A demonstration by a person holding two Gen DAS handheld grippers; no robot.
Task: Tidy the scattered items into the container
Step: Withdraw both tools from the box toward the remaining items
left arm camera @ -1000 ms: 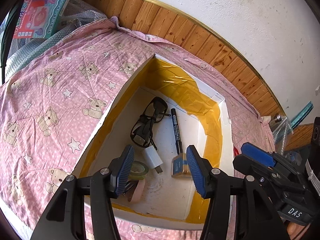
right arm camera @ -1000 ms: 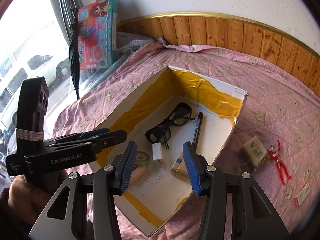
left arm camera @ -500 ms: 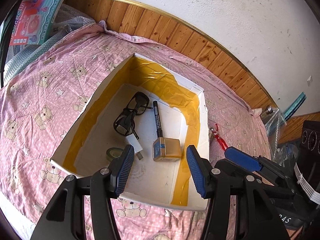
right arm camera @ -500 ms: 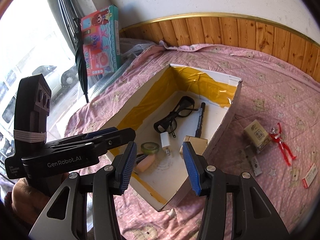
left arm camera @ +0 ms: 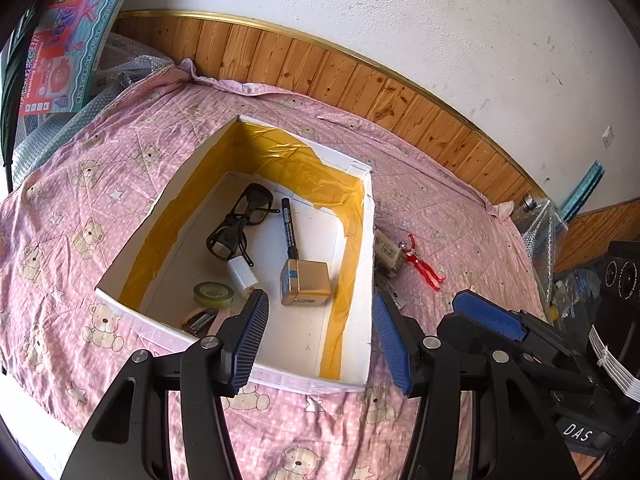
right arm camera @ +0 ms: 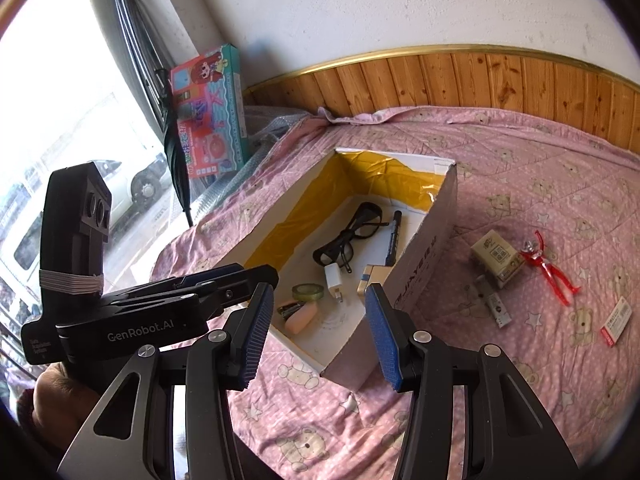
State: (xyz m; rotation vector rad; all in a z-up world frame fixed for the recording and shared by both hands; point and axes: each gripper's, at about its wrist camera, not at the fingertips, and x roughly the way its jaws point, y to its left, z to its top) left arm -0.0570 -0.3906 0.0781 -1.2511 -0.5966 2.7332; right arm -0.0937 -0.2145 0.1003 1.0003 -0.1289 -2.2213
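The white cardboard box lined with yellow tape (right arm camera: 424, 240) sits just ahead of both grippers, already keeping glasses, marker and tape roll together. To the right of the right gripper (right arm camera: 318, 332) lie a small tan carton (right arm camera: 497, 257) and a red toy figure (right arm camera: 548, 266) (likely next). The left gripper (left arm camera: 320, 340) is spread and empty, as is the right

Pink bear-and-star quilt (left arm camera: 100, 200) — white box (left arm camera: 352, 344), yellow-lined.
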